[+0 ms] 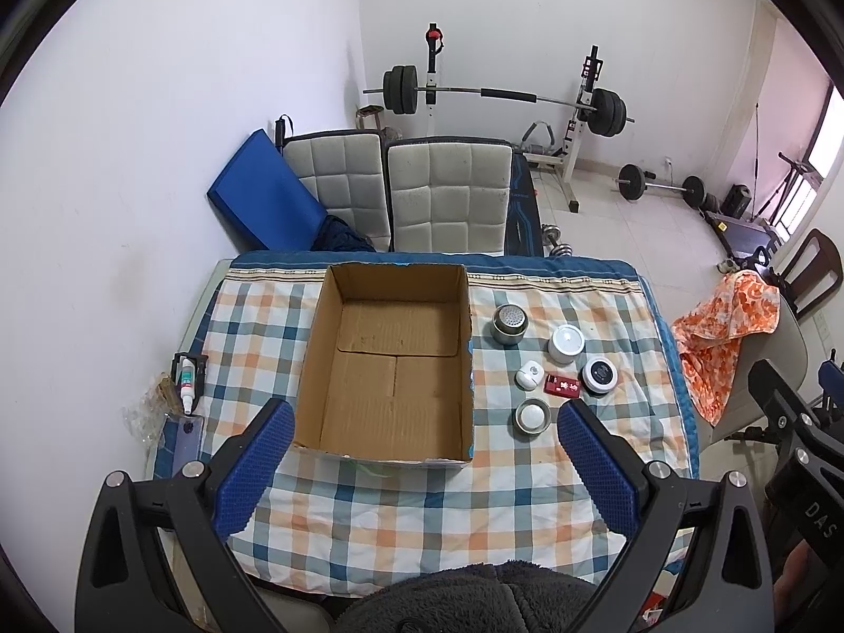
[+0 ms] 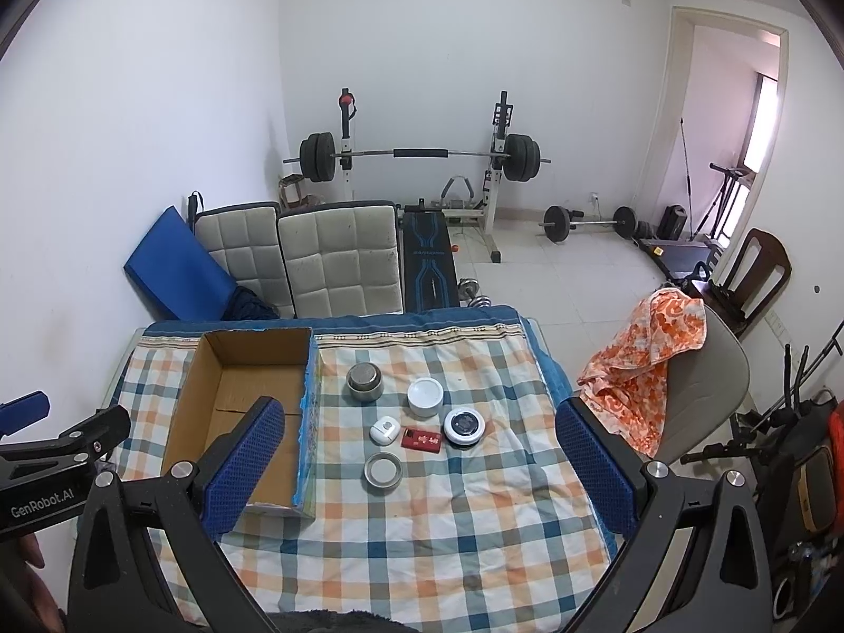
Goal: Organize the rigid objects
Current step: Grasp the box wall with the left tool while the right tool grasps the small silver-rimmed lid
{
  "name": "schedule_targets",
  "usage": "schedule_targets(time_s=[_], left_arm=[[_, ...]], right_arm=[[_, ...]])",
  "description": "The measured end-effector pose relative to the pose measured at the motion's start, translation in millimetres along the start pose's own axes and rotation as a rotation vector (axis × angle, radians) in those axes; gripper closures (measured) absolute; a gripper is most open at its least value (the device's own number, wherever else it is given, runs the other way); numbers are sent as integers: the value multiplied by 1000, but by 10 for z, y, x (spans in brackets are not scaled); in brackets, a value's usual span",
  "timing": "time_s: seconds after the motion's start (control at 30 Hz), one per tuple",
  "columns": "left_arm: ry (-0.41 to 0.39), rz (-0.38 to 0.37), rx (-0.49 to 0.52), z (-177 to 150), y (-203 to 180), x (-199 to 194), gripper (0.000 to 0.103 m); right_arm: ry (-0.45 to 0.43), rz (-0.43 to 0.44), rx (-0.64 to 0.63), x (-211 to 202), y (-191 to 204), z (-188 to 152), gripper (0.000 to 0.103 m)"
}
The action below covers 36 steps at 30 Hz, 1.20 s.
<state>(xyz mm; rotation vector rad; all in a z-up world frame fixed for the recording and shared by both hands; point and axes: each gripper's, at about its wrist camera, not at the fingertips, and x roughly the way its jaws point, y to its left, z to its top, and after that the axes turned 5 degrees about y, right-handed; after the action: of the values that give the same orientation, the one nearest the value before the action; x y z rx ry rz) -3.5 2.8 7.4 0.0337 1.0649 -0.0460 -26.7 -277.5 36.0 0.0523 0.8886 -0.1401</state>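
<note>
An open cardboard box stands empty on the checked tablecloth. To its right lie several small objects: a metal cup, a white round jar, a black-and-white round device, a white earbud case, a red flat box and a silver round tin. My left gripper is open and empty above the table's near side. My right gripper is open and empty, held high.
A glue bottle and a phone lie at the table's left edge by the wall. Two padded chairs stand behind the table. An orange cloth hangs on a chair at right. Gym weights stand at the back.
</note>
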Motion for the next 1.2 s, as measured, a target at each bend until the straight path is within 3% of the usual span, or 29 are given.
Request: schedule_targets(time_s=[0.23, 0.37, 0.5, 0.73, 0.93, 1.0, 1.07, 1.2], left_arm=[[71, 60, -21, 157, 247, 569, 1], [128, 140, -16, 226, 488, 1077, 1], [233, 198, -9, 245, 770, 1702, 1], [462, 176, -58, 69, 1299, 2769, 1], [574, 150, -77, -55, 1527, 3324, 1], [614, 138, -78, -93, 1599, 3500, 5], [661, 118, -93, -156, 1682, 3698, 18], [727, 94, -117, -279, 1813, 3978, 30]], right_arm=[[74, 3, 32, 406, -32, -8, 0], [160, -2, 51, 868, -79, -48, 0], [281, 28, 82, 1514, -142, -123, 0], [510, 36, 85, 2873, -33, -446, 0], [656, 78, 63, 3658, 273, -788, 0], [683, 71, 57, 3827, 357, -870, 0], [717, 71, 52, 4030, 436, -946, 0], [774, 68, 53, 4292, 521, -1037, 0]])
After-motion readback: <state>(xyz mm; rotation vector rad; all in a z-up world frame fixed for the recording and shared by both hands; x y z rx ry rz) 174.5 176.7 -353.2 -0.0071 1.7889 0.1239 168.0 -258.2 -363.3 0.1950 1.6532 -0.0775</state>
